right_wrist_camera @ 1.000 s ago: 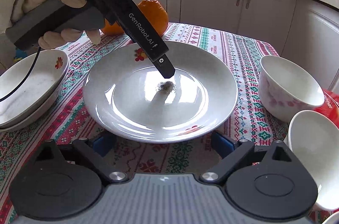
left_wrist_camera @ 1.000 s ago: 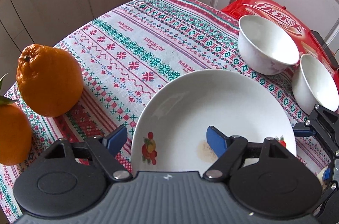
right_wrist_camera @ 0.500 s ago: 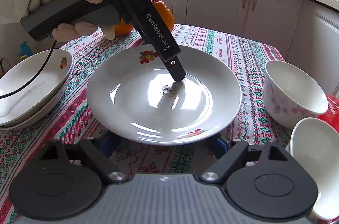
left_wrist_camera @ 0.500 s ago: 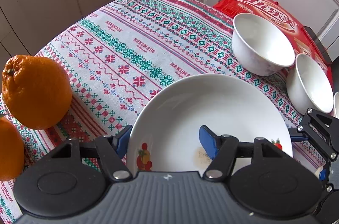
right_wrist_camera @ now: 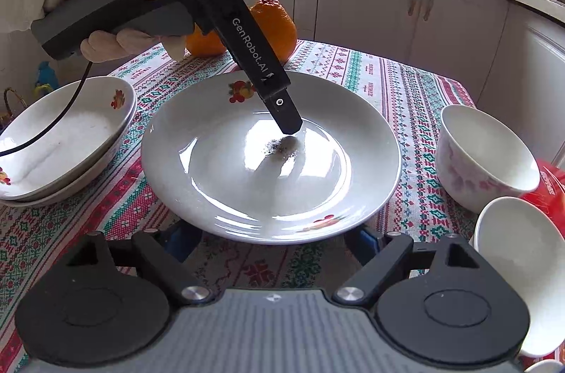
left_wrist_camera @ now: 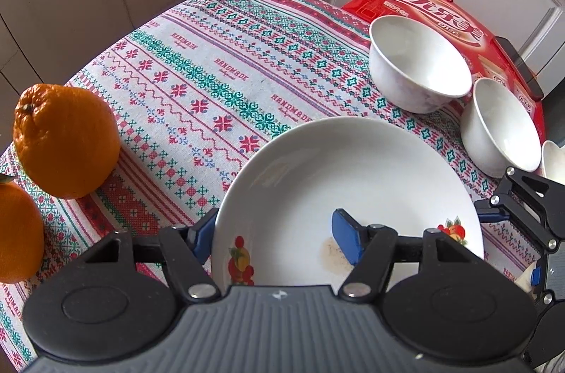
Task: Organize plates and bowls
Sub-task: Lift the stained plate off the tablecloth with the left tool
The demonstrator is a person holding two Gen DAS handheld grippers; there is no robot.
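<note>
Left gripper [left_wrist_camera: 277, 233] jaws wide open, straddling near rim of white plate [left_wrist_camera: 353, 182]: one blue pad outside rim, other over plate's well, close to a speckled patch. Plate sits on patterned tablecloth [left_wrist_camera: 197, 83]. Right gripper [right_wrist_camera: 272, 240] jaws wide open at plate's opposite edge, holding nothing. Two bowls [left_wrist_camera: 418, 62] just beside plate.

A table [left_wrist_camera: 219, 62] in a patterned cloth is carrying a white plate [left_wrist_camera: 353, 175], two white bowls [left_wrist_camera: 416, 62], two oranges [left_wrist_camera: 67, 140] and a red box [left_wrist_camera: 438, 9]. Two stacked dishes [right_wrist_camera: 67, 140] are sitting at its edge, near the plate.
</note>
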